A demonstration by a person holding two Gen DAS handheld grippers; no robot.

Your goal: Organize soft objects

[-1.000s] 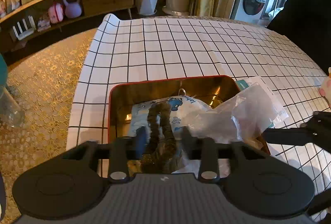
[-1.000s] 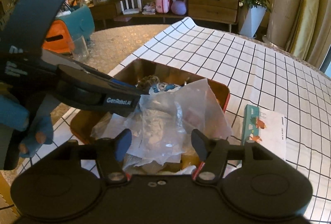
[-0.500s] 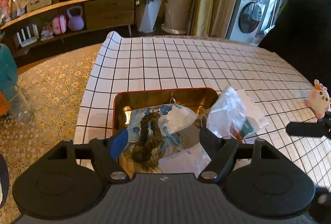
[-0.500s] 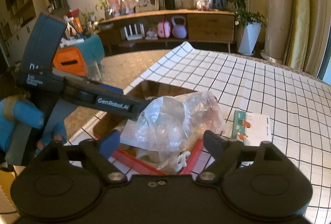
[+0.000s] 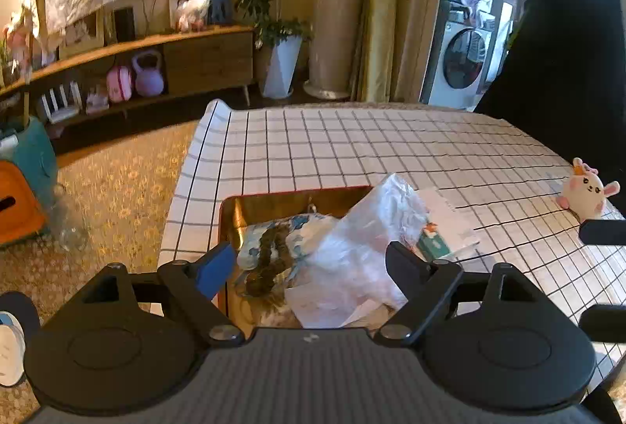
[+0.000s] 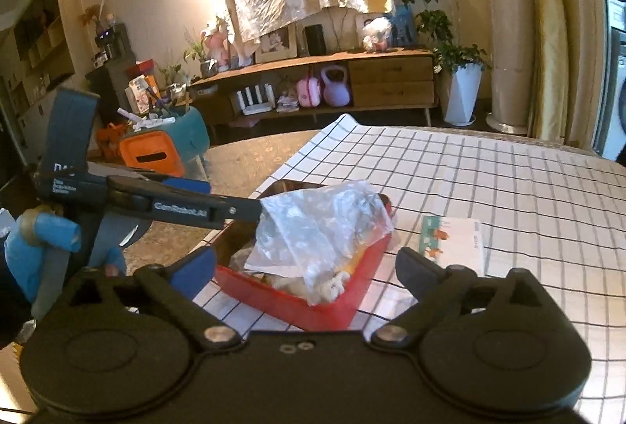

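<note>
Both grippers [image 5: 309, 263] [image 6: 305, 267] spread, empty; plush bunny [image 5: 585, 191], perhaps a keychain, left-view only.

free: checked tablecloth [image 5: 352, 146] behind the red tray [image 6: 297, 302] lies bare | blocked: crumpled plastic bag [image 6: 317, 228] piles over the tray | right of tray: flat packet [image 6: 454, 244] just beside, plush bunny [image 5: 585, 189] well apart near the edge

Sunlit room, wooden sideboard [image 6: 313, 79], yellow curtains [image 5: 381, 9], patterned carpet [image 5: 117, 181]

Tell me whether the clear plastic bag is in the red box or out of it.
In: the plastic bag sits in the red box, heaped above its rim, beside the left tongs.
</note>
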